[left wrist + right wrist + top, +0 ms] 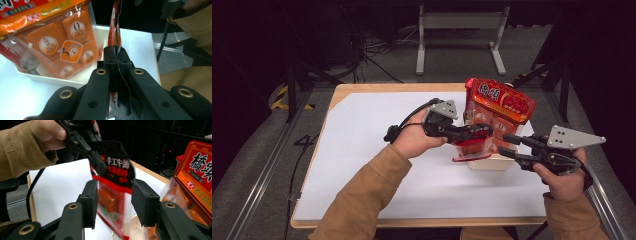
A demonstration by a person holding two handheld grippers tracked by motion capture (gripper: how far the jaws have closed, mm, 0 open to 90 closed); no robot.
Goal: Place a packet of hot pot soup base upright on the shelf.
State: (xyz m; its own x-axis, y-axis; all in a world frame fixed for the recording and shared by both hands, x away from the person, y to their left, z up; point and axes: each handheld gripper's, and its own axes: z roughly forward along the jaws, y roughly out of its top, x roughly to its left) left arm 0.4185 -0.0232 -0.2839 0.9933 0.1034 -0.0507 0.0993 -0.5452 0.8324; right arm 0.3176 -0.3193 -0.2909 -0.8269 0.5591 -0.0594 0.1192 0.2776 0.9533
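At centre frame in the high view, our left gripper (472,134) pinches the dark top edge of a small red-and-black sauce packet (472,145), jaws clamped tight on the film, holding it in the air just left of the white tray (492,162) at right of centre, where a large orange snack bag (504,102) stands. Our right gripper (512,145), lower right, has its jaws parted to a middling gap; in the right gripper view the packet (113,195) hangs beyond the pads (91,200), untouched. We judge the step to be lifting the packet clear of the tray. To do it well, we should keep the left pinch firm, lift it straight so the packet does not catch the bag, and hold the right jaws off the film.
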